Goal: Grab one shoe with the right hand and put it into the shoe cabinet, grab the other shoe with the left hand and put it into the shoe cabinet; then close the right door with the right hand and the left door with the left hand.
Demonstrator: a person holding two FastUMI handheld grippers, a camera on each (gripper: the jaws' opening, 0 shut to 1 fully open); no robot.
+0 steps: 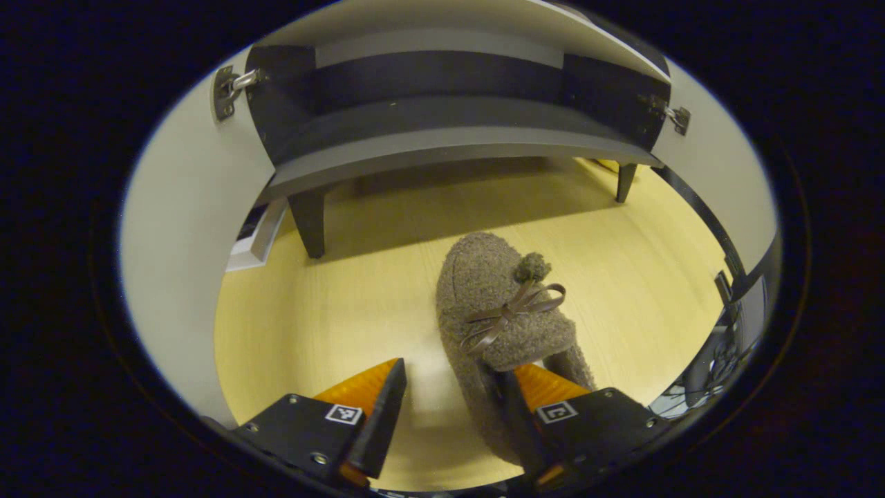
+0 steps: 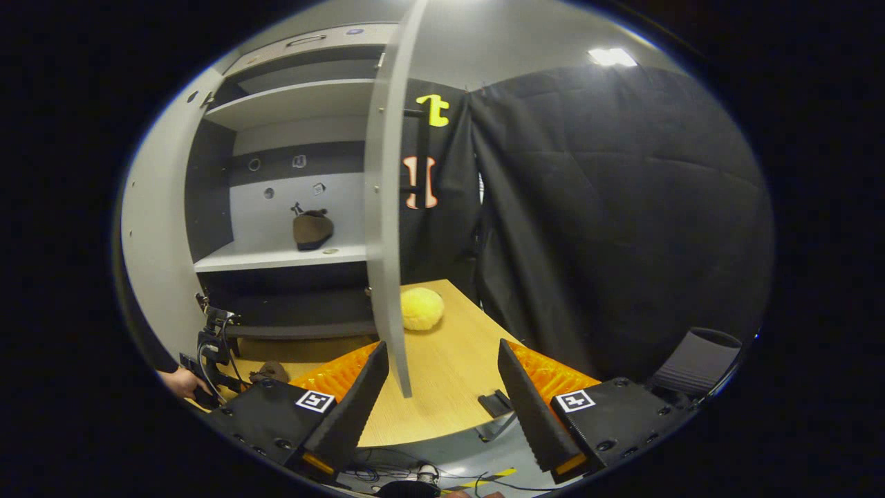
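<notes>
Below the left gripper (image 1: 453, 404), in the left gripper view, a fuzzy grey-brown slipper with a ribbon bow (image 1: 501, 321) lies on the pale wooden floor (image 1: 332, 304). Its heel sits between the spread fingers, the right one touching it, so nothing is clamped. The open grey shoe cabinet (image 1: 442, 145) stands at twelve o'clock.

Right gripper view: the right gripper (image 2: 442, 377) hangs released and empty near the edge of the open right door (image 2: 387, 207). One brown shoe (image 2: 312, 229) rests on a shelf at ten o'clock. I judge one shoe stowed; the second shoe and both doors remain.
</notes>
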